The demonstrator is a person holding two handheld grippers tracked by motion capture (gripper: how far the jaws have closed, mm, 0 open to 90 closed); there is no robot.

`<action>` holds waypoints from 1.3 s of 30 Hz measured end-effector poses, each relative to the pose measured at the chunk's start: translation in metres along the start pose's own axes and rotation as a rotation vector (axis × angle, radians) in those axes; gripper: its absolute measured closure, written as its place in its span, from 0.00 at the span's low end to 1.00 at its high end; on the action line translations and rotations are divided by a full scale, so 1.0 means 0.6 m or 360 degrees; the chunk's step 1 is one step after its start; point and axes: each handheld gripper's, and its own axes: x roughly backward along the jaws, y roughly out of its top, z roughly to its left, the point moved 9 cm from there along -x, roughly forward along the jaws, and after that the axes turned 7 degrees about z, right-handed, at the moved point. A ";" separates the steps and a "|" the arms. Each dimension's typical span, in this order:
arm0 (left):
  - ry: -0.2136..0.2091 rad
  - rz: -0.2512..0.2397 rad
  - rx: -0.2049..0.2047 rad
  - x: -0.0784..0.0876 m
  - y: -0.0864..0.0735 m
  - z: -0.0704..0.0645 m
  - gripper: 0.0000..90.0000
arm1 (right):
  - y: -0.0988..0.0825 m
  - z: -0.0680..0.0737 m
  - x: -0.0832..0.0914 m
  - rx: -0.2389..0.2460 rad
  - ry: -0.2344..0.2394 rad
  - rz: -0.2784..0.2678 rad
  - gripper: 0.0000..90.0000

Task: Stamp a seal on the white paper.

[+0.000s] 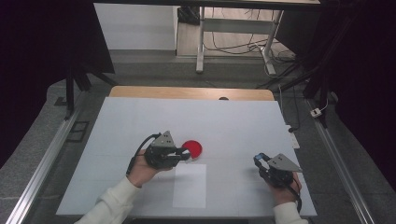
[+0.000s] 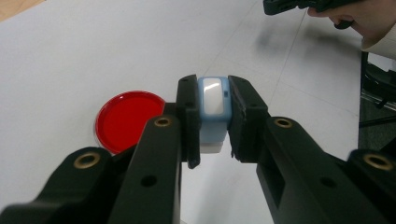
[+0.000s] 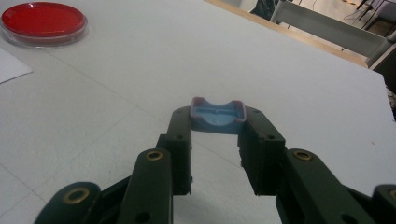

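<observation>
My left gripper point(image 1: 185, 154) point(image 2: 214, 83) is shut on a small light-blue and white container point(image 2: 213, 105), held upright between the jaws just above the white table point(image 1: 140, 121). A round red dish point(image 1: 192, 148) point(image 2: 127, 120) lies flat right beside it, to the left of the jaws in the left gripper view. Over at the table's right side, my right gripper point(image 1: 259, 159) point(image 3: 217, 113) is shut on a blue cap-like piece with a pinkish rim point(image 3: 217, 119) point(image 1: 260, 157). The red dish point(image 3: 43, 21) lies far off to its left.
A white paper sheet point(image 1: 189, 185) point(image 3: 10, 66) lies near the front edge, between the two hands. The table's wooden far edge point(image 1: 187, 92) borders a floor with cables and a desk frame point(image 1: 233, 28). The right hand and gripper point(image 2: 299, 5) appear at the top right of the left gripper view.
</observation>
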 end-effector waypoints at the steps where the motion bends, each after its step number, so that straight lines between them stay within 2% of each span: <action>1: 0.0001 0.0000 0.0000 0.000 -0.001 -0.001 0.84 | 0.000 0.000 0.000 0.0001 0.0001 0.0000 0.73; 9: -0.0004 0.0012 -0.0004 -0.001 -0.008 -0.010 0.84 | 0.001 0.001 -0.001 0.0001 0.0003 -0.0005 0.73; 23: -0.0026 0.0073 0.0003 -0.013 -0.041 -0.028 0.84 | -0.001 -0.001 -0.001 -0.0002 0.0003 0.0004 0.73; 39: -0.0056 0.0100 -0.0004 -0.029 -0.050 -0.039 0.84 | 0.000 0.000 -0.002 0.0002 0.0007 0.0003 0.73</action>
